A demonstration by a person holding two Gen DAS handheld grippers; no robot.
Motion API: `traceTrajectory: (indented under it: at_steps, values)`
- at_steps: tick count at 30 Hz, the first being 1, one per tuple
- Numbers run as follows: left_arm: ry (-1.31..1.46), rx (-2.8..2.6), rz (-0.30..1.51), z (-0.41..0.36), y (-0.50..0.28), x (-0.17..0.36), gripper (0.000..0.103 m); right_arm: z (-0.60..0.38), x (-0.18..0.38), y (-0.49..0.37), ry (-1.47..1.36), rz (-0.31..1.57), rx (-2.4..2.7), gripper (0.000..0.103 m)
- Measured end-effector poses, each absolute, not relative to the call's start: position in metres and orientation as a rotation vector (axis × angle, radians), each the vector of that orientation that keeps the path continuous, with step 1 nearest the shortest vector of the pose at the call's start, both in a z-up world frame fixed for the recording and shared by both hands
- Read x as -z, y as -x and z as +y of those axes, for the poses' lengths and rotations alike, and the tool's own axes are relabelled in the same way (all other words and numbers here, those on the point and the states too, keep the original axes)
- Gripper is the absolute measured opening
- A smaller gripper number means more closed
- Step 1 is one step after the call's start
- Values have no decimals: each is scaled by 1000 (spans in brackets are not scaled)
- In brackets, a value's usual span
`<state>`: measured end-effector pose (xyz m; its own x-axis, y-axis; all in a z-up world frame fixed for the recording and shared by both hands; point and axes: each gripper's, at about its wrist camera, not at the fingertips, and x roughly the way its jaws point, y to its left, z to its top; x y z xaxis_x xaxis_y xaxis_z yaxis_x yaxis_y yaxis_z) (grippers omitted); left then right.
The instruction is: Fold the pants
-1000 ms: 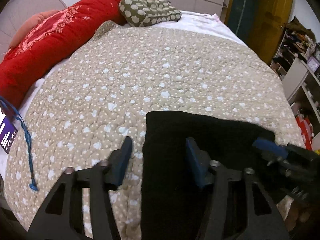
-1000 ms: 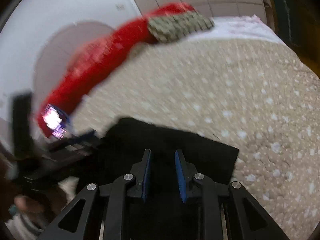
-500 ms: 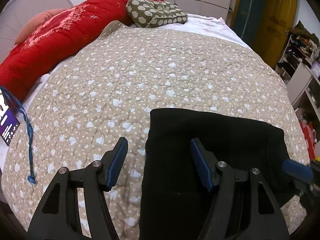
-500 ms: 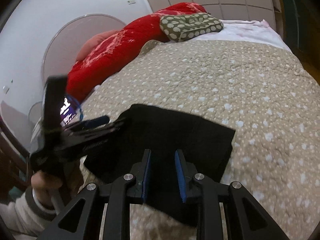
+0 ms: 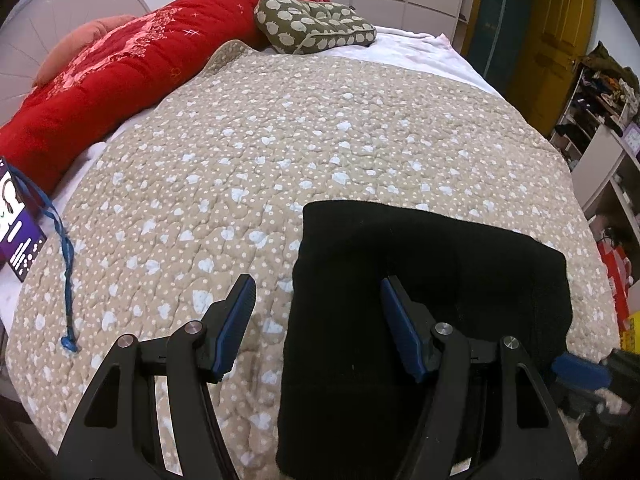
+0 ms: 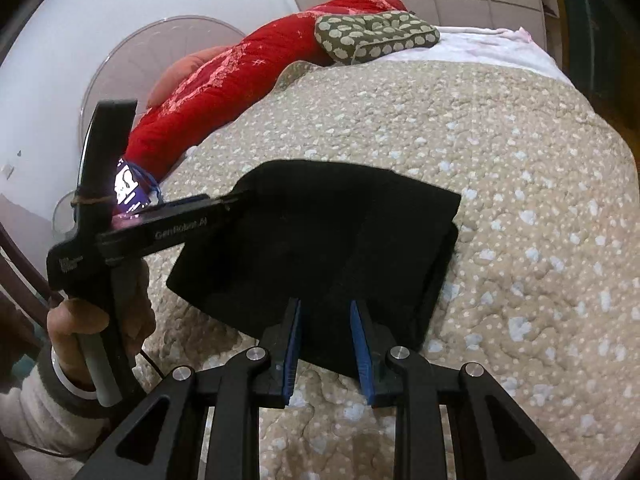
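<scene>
We see the beige dotted quilt (image 5: 280, 152) spread over the bed, the folded black pants (image 6: 320, 240) lying on its near part, our left gripper (image 5: 316, 320) spread wide astride their left edge, and our right gripper (image 6: 325, 340) narrowly parted, gripping nothing, at their near edge.

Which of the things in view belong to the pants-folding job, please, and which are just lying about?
Part of the job:
- black pants, lying folded on the quilt
- left gripper, open
- right gripper, open, nothing between its fingers

Just lying about:
- red blanket
- spotted cushion
- purple card on a blue lanyard
- shelves
</scene>
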<state>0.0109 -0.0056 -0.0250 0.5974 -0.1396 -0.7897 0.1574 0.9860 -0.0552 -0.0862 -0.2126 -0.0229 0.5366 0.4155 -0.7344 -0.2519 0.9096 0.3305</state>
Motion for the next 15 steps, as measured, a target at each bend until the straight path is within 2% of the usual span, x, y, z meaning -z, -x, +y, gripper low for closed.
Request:
traceTrajectory:
  at_steps: [8,15]
  values:
    - [4,187,910,0,9,13,65,-223,13,84,-223,888,-357,26]
    - [45,227,930,-2,22,18,65,-232,27,76,-248,914,-279,29]
